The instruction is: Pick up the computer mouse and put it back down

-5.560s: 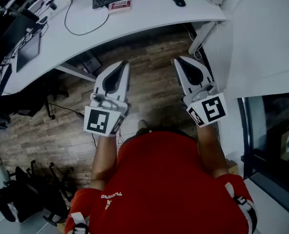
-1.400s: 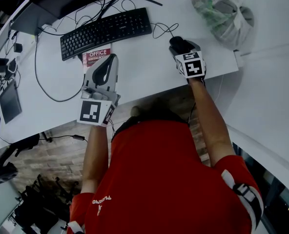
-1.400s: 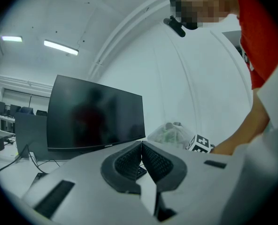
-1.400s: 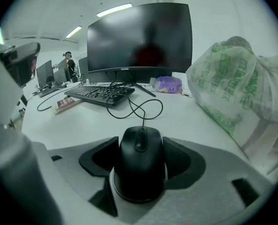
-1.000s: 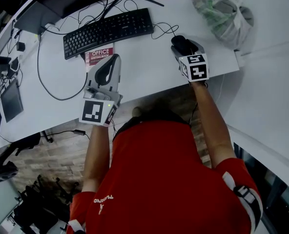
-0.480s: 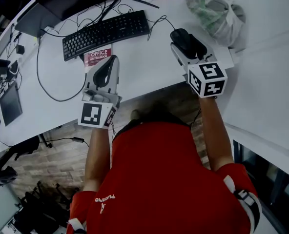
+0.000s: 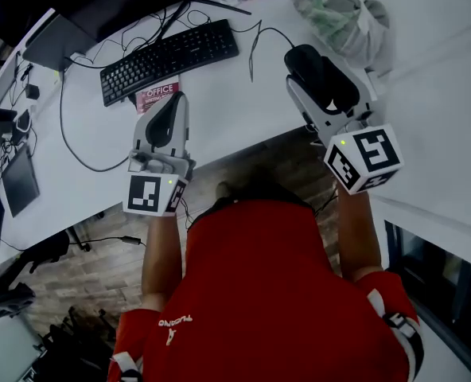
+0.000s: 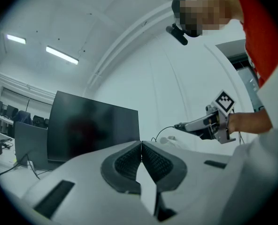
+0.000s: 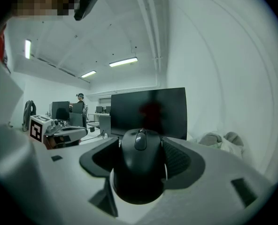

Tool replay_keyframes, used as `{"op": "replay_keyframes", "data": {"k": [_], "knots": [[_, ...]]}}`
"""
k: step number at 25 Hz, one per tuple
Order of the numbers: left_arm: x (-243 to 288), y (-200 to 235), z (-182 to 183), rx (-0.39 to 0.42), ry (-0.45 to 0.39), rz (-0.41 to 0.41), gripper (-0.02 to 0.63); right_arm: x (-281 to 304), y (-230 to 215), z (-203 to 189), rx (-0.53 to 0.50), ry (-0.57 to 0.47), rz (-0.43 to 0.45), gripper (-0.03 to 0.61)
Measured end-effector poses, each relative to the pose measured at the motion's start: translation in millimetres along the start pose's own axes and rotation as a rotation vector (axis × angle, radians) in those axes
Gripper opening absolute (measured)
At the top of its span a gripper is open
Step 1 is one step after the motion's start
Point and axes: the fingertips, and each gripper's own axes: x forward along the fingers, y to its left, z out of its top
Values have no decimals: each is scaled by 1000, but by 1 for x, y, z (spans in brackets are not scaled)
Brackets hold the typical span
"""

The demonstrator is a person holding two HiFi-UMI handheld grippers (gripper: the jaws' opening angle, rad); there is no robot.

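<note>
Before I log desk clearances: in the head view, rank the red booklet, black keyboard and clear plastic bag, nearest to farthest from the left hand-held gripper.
1. Red paper booklet, at the tips of the left hand-held gripper.
2. Black computer keyboard, just beyond the booklet.
3. Clear plastic bag, far to the right.

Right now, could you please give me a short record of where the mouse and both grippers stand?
right gripper: shut on the mouse
mouse: black, wired, held clear of the desk
left gripper: jaws together, empty, over the desk's near edge
keyboard: on the desk, left of the mouse
bag: on the desk, beyond the mouse
task step: mouse picked up, not yet put back down
</note>
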Motion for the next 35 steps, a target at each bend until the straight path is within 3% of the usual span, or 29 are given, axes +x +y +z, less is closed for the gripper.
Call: {"op": "replay_keyframes", "data": {"k": [6, 16, 25, 35], "knots": [[-1, -4, 8, 8, -7, -21, 9, -28, 7, 23, 4, -42, -12, 290], [-4, -8, 16, 18, -13, -50, 9, -41, 13, 29, -10, -47, -31, 290], [-4, -9, 10, 19, 3, -52, 9, -27, 4, -10, -12, 31, -62, 290], [1, -10, -5, 18, 36, -46, 11, -2, -21, -83, 2, 148, -97, 290]]}}
